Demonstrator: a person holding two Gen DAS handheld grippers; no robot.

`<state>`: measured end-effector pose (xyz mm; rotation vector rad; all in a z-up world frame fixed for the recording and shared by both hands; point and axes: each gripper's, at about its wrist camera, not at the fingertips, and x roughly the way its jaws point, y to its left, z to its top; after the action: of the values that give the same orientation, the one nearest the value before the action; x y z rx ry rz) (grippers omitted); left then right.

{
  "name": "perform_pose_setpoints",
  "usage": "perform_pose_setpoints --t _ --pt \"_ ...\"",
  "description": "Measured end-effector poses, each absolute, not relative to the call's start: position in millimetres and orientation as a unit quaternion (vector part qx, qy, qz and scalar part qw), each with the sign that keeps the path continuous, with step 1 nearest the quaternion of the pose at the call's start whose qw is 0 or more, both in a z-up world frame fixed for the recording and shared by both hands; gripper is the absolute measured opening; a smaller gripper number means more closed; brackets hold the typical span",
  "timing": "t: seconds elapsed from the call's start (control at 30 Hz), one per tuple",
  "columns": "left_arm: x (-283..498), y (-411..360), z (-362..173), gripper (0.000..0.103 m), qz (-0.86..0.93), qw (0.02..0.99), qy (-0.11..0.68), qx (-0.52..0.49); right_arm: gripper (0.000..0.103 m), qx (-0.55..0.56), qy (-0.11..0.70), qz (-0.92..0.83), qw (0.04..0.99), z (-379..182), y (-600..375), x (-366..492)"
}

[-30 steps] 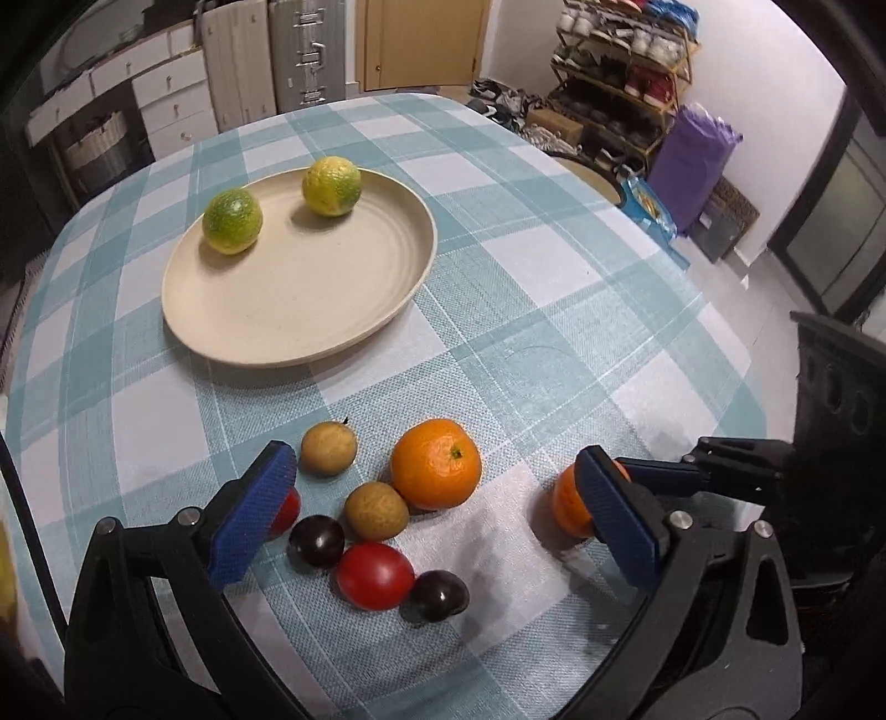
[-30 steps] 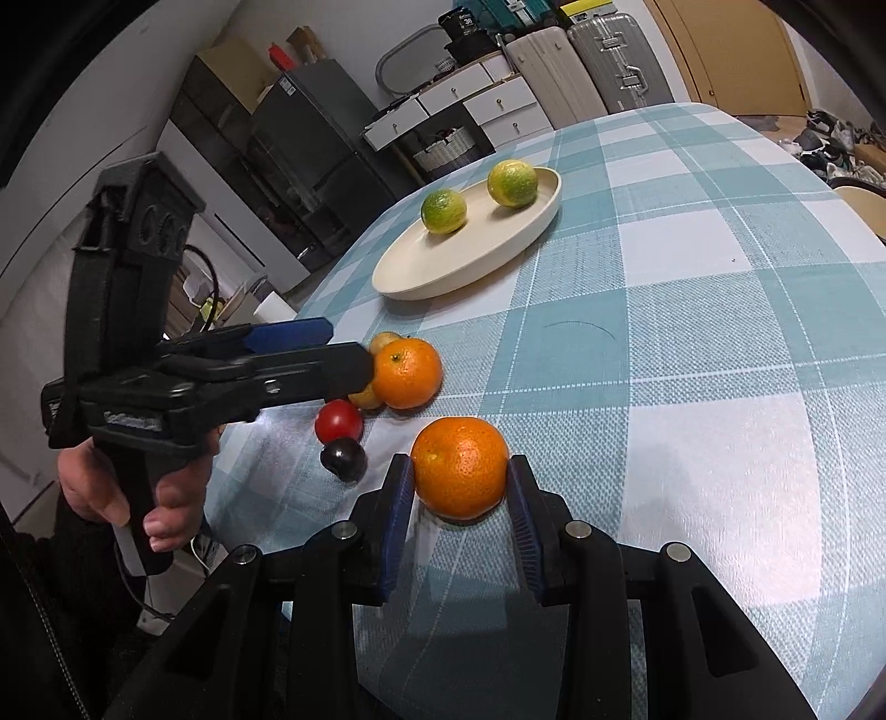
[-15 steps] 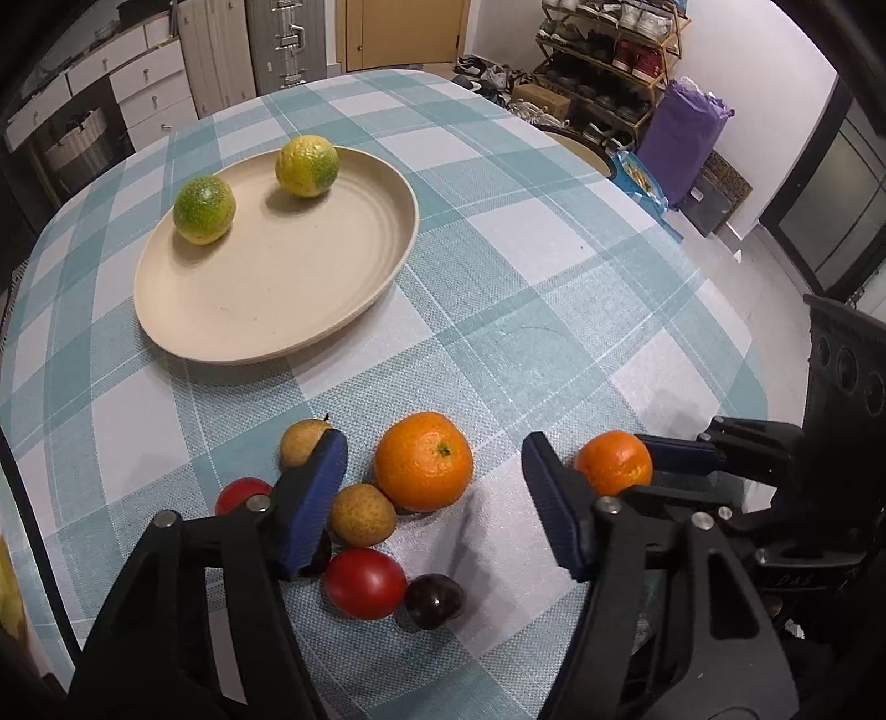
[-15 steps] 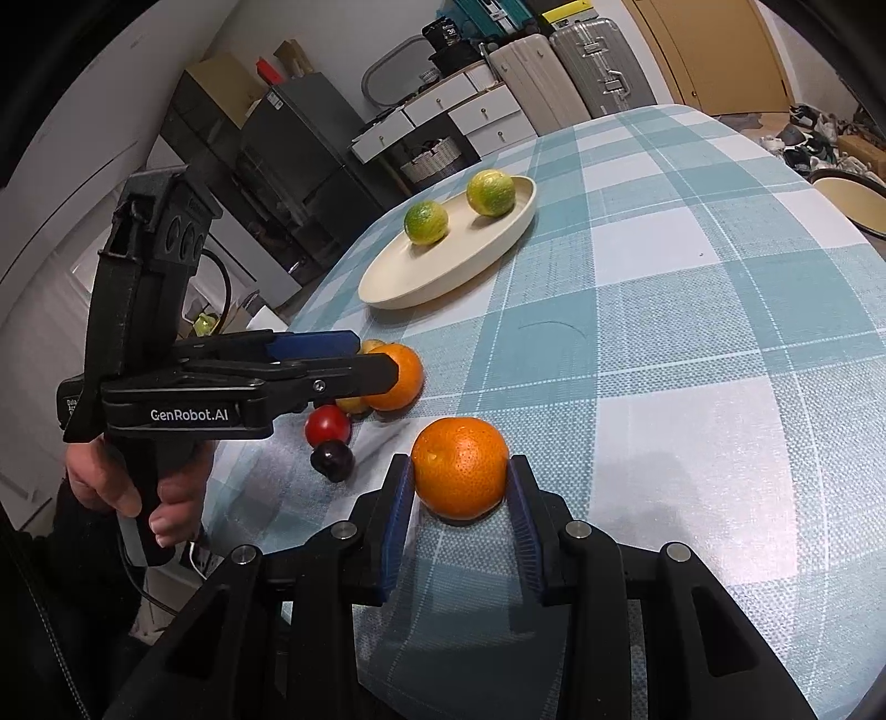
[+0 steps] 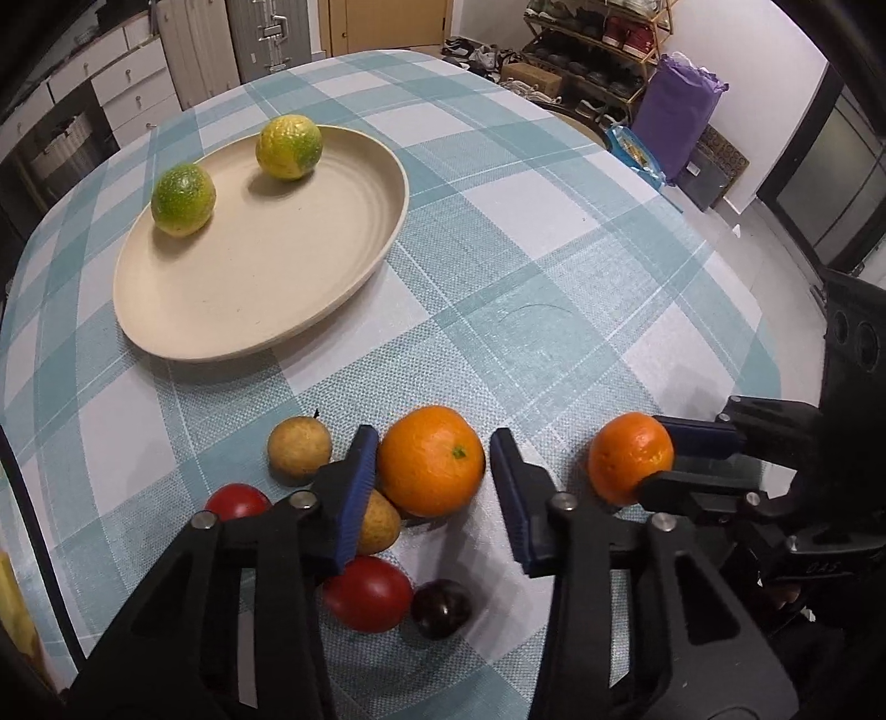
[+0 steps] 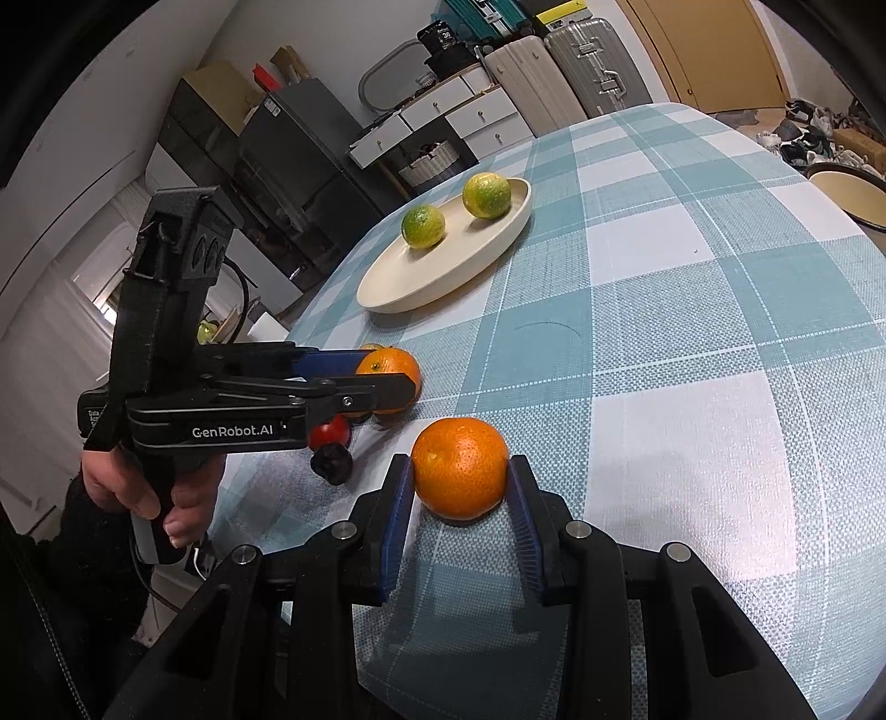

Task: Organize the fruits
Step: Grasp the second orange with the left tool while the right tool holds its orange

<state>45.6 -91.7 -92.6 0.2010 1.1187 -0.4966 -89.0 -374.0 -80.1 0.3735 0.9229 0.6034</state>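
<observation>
A beige plate [image 5: 260,310] holds two green-yellow citrus fruits [image 5: 183,198] [image 5: 289,146]. My left gripper [image 5: 432,471] is open with its blue pads on either side of a large orange [image 5: 432,459], close to it. Around it lie two tan fruits [image 5: 299,446], two red fruits [image 5: 368,592] and a dark plum [image 5: 440,608]. My right gripper [image 6: 460,482] is shut on a smaller orange [image 6: 459,468], which rests on the tablecloth; it also shows in the left wrist view [image 5: 628,457].
The round table has a teal and white checked cloth [image 5: 554,266]. Its edge curves close on the right and near sides. A shoe rack [image 5: 598,50] and a purple bag [image 5: 681,111] stand beyond the table. Cabinets and suitcases [image 6: 554,83] line the far wall.
My left gripper has moved forward and narrowed until its pads flank the large orange. My right gripper has stayed shut on the smaller orange.
</observation>
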Motion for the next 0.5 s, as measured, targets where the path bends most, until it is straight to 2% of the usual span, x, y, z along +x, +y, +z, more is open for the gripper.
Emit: perform_pose_setpoints --t 0.5 --pt "50.5 -78.2 -87.0 0.035 -0.24 0.816 0.525 0.042 0.035 0.179 0.433 0.284 0.837 -79.9 -374.3 -89.4"
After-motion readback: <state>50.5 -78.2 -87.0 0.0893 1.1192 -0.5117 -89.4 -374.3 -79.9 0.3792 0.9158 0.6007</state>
